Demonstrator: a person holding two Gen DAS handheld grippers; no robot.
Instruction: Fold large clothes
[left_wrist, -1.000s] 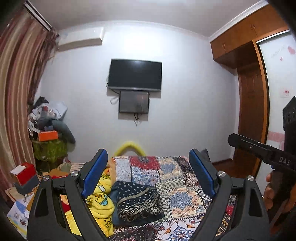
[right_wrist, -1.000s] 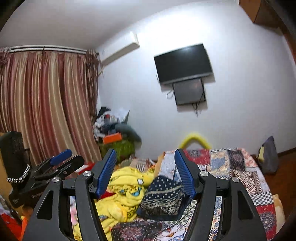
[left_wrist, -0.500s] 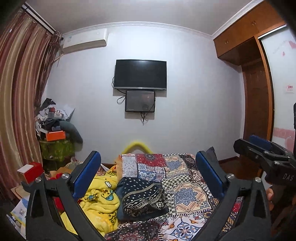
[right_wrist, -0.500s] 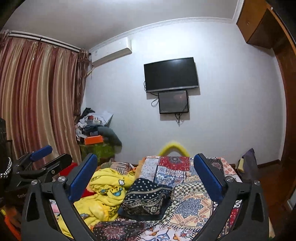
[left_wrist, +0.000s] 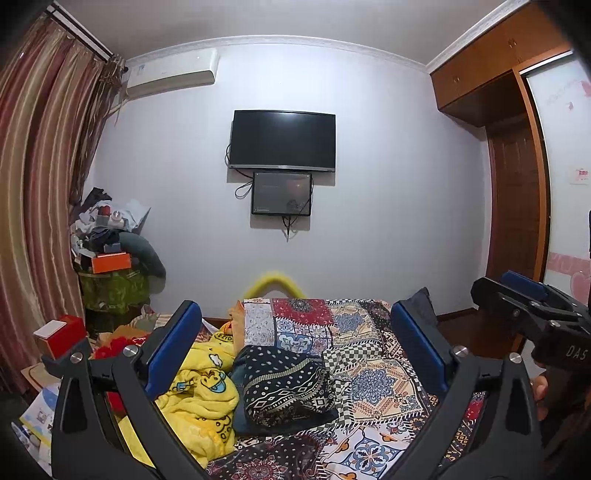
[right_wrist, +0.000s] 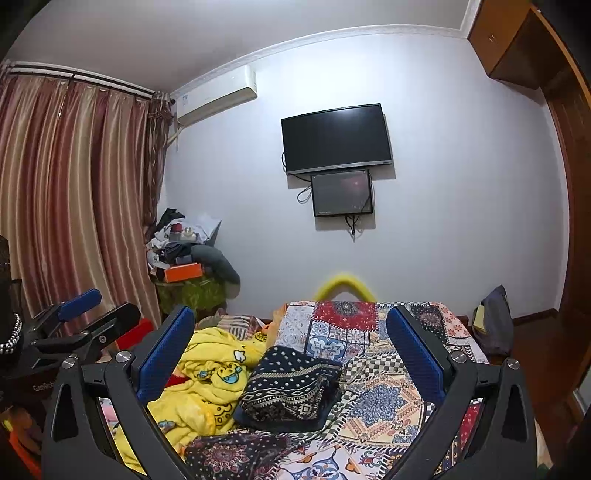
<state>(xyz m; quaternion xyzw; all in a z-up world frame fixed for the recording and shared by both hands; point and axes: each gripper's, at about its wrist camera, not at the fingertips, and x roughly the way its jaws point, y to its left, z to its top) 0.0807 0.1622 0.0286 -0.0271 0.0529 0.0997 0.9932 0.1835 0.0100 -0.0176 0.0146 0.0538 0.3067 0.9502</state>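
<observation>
Both claws are up off the bed and I am looking level across the room.

Left claw (left_wrist: 295, 354): jaws spread as wide as they go, nothing between the blue pads (left_wrist: 173, 347). Beyond and below the gap lies a folded dark patterned garment (left_wrist: 284, 387), resting on the patchwork bedspread (left_wrist: 373, 380) and well clear of both pads. Just left of that garment, behind my left pad, is a crumpled yellow blanket (left_wrist: 199, 398) with cartoon prints; the two touch along one edge. Another dark patterned cloth (left_wrist: 266, 458) sits nearer to me, low in the gap. The right claw shows at the far right of this view with a hand (left_wrist: 541, 391) under it.

Right claw (right_wrist: 291, 354): jaws likewise fully spread and empty, pads (right_wrist: 413, 350) apart from everything. The same folded garment (right_wrist: 291, 387) lies ahead of the gap on the bedspread (right_wrist: 380, 398), with the yellow blanket (right_wrist: 207, 373) to its left, behind the left pad. The left claw is visible at the left edge.

Farther ahead of both claws: a dark television (left_wrist: 282, 140) on the wall with a smaller screen (left_wrist: 281, 193) just under it, an air conditioner (left_wrist: 171, 74) up left, striped curtains (left_wrist: 40, 192) at left, a cluttered pile (left_wrist: 110, 243) in the corner, and a wooden wardrobe (left_wrist: 495, 74) at right.
</observation>
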